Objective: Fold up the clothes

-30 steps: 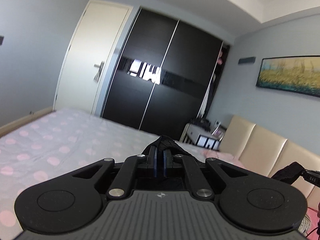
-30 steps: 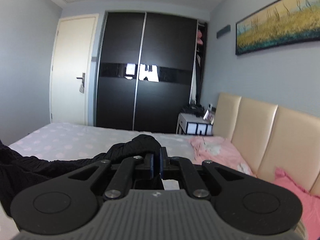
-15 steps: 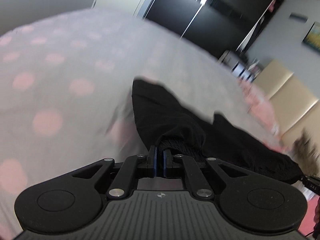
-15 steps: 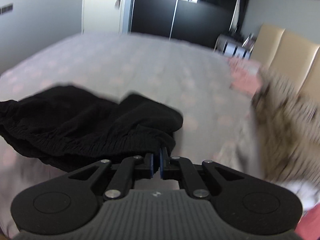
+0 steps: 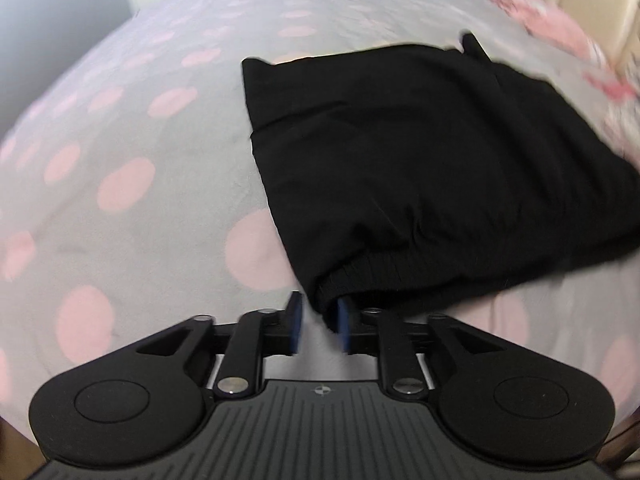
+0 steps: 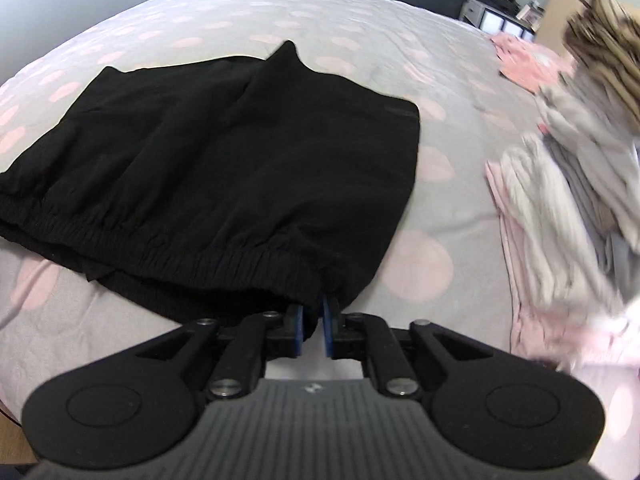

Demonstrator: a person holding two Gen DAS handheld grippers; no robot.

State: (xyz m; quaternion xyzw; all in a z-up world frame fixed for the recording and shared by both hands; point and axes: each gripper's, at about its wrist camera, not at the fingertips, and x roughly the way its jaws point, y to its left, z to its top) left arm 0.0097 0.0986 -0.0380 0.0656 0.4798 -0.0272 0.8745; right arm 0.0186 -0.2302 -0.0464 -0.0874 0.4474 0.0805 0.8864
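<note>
Shorts (image 5: 420, 152) are being laid flat on bed (image 5: 120, 140) after being held aloft | left gripper (image 5: 318, 326) being opened off waistband; right gripper (image 6: 312, 330) barely parted | folding being readied

Black woven shorts with gathered elastic waistband (image 5: 420, 160) (image 6: 224, 160): spread flat on the bed, waistband nearest the cameras, leg hems pointing away.

One black elastic-waisted cloth garment (image 6: 224, 168) lies on one grey bedsheet with pink dots (image 6: 448, 92). One blurred heap of grey, pink and striped clothes (image 6: 576, 200) fills the right of the frame.
</note>
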